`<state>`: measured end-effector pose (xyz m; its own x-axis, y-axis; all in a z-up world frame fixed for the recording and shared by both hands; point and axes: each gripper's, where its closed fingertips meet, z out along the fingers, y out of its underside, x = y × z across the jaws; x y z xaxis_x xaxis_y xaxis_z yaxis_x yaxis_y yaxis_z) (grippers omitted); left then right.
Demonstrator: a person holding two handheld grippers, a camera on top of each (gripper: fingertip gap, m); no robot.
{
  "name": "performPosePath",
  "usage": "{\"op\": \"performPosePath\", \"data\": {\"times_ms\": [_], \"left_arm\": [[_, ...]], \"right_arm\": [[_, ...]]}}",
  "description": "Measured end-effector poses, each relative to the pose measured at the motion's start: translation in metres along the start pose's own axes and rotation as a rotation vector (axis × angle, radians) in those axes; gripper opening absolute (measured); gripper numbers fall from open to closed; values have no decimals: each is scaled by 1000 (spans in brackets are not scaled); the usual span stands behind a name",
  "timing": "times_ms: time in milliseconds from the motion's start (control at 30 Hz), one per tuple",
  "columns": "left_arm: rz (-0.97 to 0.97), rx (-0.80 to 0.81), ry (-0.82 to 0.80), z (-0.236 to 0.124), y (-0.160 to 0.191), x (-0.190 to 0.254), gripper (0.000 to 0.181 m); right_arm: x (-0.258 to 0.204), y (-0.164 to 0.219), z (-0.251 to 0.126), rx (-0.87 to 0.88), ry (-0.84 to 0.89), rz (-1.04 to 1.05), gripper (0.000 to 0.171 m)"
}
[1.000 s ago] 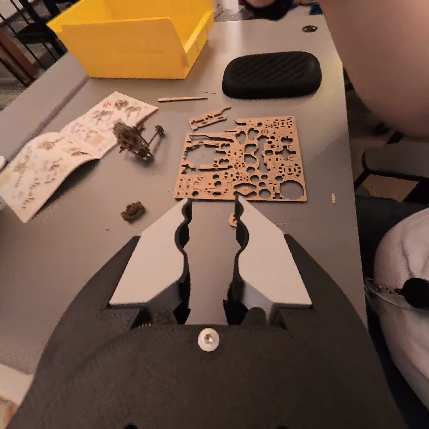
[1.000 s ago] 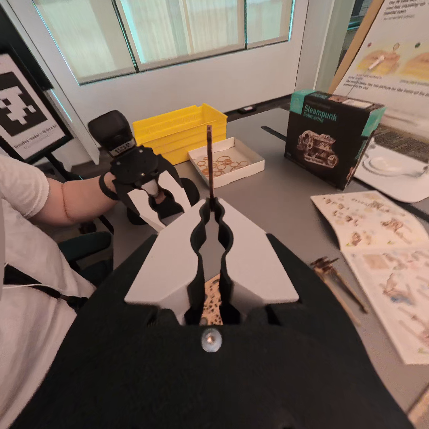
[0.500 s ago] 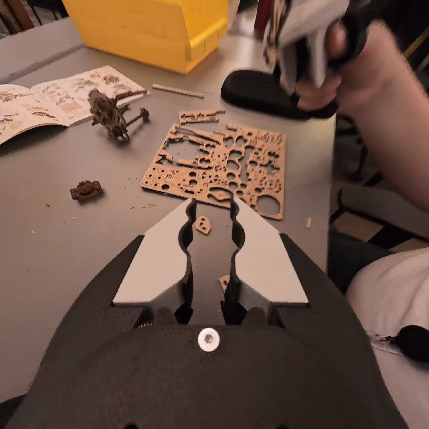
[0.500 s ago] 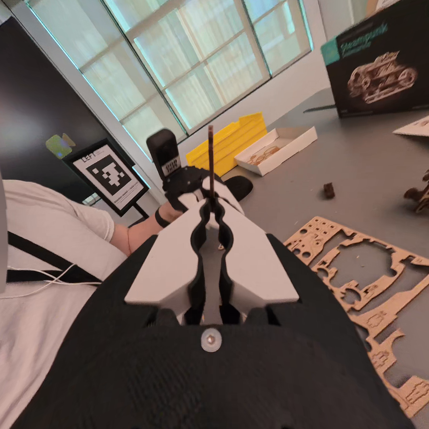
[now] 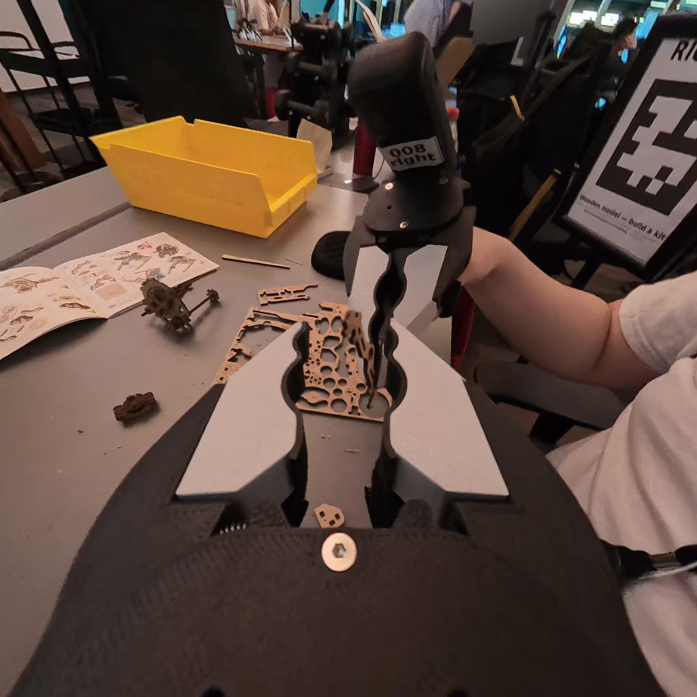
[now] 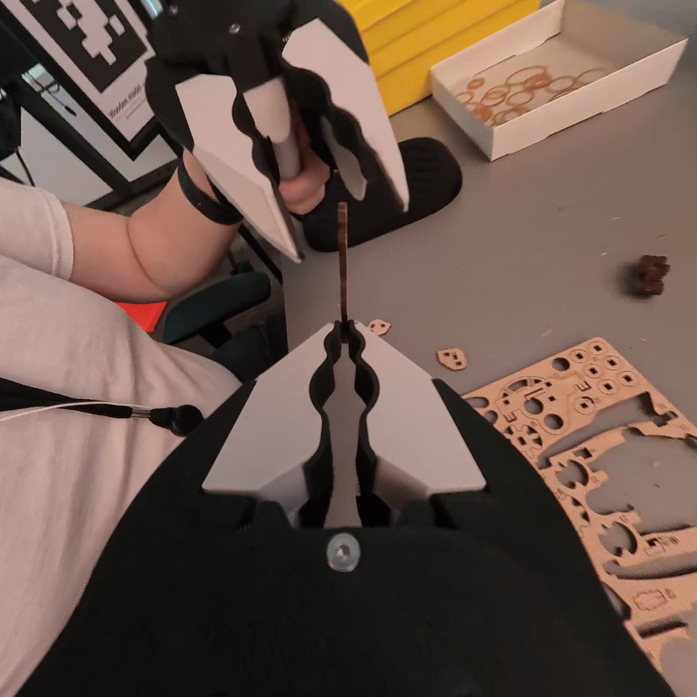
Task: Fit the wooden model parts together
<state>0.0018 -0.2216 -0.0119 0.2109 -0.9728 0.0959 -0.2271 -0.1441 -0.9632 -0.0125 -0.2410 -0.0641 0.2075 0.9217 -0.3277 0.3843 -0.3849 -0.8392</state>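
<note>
We are pinching a thin wooden strip (image 6: 342,264) in the right gripper (image 6: 344,325), fingers clamped on its base. The left gripper (image 5: 344,332) (fingers apart) is hovering near the bench's edge, over the punched sheet (image 5: 332,377).

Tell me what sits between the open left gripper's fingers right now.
In the left wrist view, the left gripper straddles the flat perforated wooden strip pinched by the right gripper.

In the left wrist view, a part sheet (image 5: 328,362) is laid at the table's (image 5: 75,433) centre. A booklet (image 5: 75,286) is placed at 10 o'clock, a half-built model (image 5: 169,305) between them, a bin (image 5: 211,177) behind at 11 o'clock.
</note>
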Motion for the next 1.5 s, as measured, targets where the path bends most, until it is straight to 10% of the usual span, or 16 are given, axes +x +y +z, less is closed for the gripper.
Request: {"op": "performPosePath", "data": {"times_ms": [233,733,933,1033,1100,1500], "left_arm": [[-43,-61,104,6,23,17,4],[-326,483,15,-64,-18,-7,0],[-361,547,45,-67,-18,-11,0],[-385,613,38,-84,-23,-21,44],[-375,634,9,-107,-24,-31,40],[46,-304,162,-37,50,-1,26]], "right_arm": [[-14,12,16,-79,-32,-28,2],[-20,-40,16,466,-194,82,20],[-25,-53,28,480,-285,98,1],[-22,-54,25,471,-267,91,1],[-21,-49,22,425,-265,87,0],[5,11,35,-47,-58,-131,1]]}}
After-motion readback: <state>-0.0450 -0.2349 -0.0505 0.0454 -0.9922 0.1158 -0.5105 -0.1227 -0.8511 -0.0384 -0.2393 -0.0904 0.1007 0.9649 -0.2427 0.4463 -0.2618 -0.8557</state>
